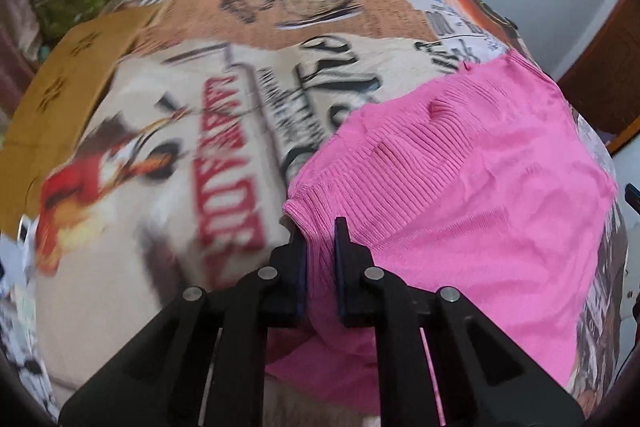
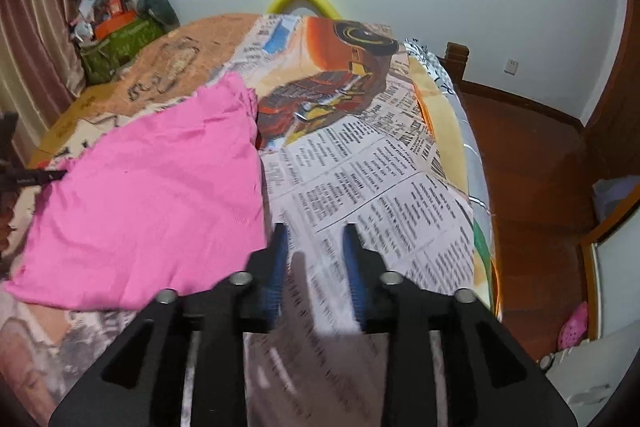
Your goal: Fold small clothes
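Note:
A pink knit garment (image 1: pixel 460 195) lies spread on a bed covered with a newspaper-print sheet (image 1: pixel 248 19). My left gripper (image 1: pixel 320 227) is shut on the garment's ribbed edge at its near left corner, with pink cloth bunched between the jaws. In the right wrist view the same pink garment (image 2: pixel 152 195) lies to the left. My right gripper (image 2: pixel 314 231) is open and empty, over the printed sheet (image 2: pixel 380 195) just right of the garment's near right corner. The tip of the left gripper (image 2: pixel 40 179) shows at that view's left edge, at the garment's side.
A green bag with clutter (image 2: pixel 120 39) stands at the bed's far left by a curtain (image 2: pixel 36 27). A yellow curved headboard rail (image 2: pixel 304 1) is at the far end. The bed's right edge drops to a wooden floor (image 2: pixel 532 187). A brown cardboard piece (image 1: pixel 68 75) lies left.

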